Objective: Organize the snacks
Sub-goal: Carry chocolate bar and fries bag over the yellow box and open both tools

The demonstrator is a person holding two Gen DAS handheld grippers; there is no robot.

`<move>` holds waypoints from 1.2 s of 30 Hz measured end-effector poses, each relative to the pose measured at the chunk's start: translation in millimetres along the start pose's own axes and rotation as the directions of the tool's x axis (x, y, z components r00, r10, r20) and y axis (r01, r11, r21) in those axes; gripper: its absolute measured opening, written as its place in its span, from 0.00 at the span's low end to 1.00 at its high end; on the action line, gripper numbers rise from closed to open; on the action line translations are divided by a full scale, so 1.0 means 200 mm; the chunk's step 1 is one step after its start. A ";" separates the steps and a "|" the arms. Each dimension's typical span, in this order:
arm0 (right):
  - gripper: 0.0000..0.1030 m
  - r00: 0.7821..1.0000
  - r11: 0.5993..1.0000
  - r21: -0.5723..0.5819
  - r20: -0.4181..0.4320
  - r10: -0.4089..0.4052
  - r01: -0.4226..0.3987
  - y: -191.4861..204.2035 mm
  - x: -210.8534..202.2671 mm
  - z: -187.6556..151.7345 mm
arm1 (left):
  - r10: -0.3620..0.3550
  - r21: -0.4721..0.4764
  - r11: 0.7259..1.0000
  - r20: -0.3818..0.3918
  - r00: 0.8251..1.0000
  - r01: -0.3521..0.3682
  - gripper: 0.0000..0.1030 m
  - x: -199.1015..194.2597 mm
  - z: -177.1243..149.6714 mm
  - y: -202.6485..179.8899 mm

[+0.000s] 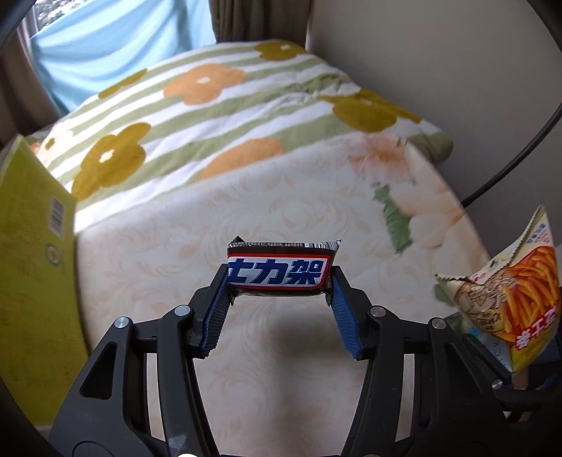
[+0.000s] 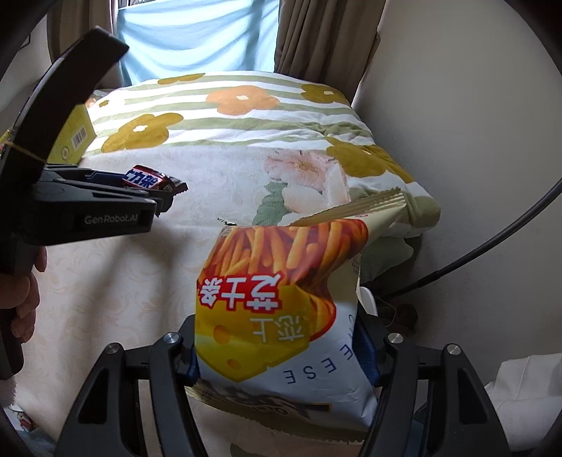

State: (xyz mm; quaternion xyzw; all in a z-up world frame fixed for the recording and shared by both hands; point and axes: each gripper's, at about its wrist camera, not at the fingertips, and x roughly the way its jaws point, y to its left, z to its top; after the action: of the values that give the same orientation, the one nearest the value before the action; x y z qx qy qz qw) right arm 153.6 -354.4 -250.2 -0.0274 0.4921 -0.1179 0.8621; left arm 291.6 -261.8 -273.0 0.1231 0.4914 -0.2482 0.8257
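Left jaws clenched on chocolate bar (image 1: 279, 272), right on chip bag (image 2: 281, 316); floral bedspread (image 1: 281, 197), curtained window (image 2: 196, 35).

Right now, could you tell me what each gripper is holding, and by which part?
The left gripper clamps the chocolate bar by its two ends. The right gripper grips the cheese-stick snack bag across its sides, near one end.

Bed (image 1: 267, 369) with cream floral sheet, striped flowered quilt (image 1: 217, 105), pale wall (image 1: 439, 52), brown curtains (image 2: 316, 35), daylit window (image 2: 196, 31)
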 end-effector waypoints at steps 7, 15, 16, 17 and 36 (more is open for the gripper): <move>0.60 0.995 0.999 -0.021 0.090 0.045 -0.043 -0.02 -0.21 0.12 | 0.025 -0.038 0.999 0.111 0.994 -0.020 0.49 -0.38 0.09 0.03; 0.60 0.975 0.988 -0.086 0.168 0.142 -0.129 0.09 -0.44 0.37 | 0.082 -0.114 0.992 0.232 0.969 -0.056 0.49 -0.81 0.18 0.25; 0.60 0.972 0.987 -0.093 0.182 0.149 -0.134 0.11 -0.47 0.40 | 0.086 -0.128 0.990 0.246 0.965 -0.056 0.49 -0.85 0.18 0.29; 0.60 0.968 0.985 -0.103 0.196 0.159 -0.141 0.15 -0.50 0.44 | 0.089 -0.141 0.989 0.258 0.962 -0.054 0.49 -0.90 0.19 0.34; 0.60 0.872 0.889 -0.160 0.182 0.454 -0.429 1.12 -0.61 0.93 | 0.199 -0.320 0.938 0.182 0.963 -0.133 0.49 -1.04 0.03 1.53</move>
State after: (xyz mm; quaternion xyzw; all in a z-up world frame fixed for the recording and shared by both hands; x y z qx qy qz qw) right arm 291.8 -122.0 -88.6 0.0239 0.3954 0.1142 0.9110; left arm 377.0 55.4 -101.2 0.0084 0.4209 -0.1101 0.9004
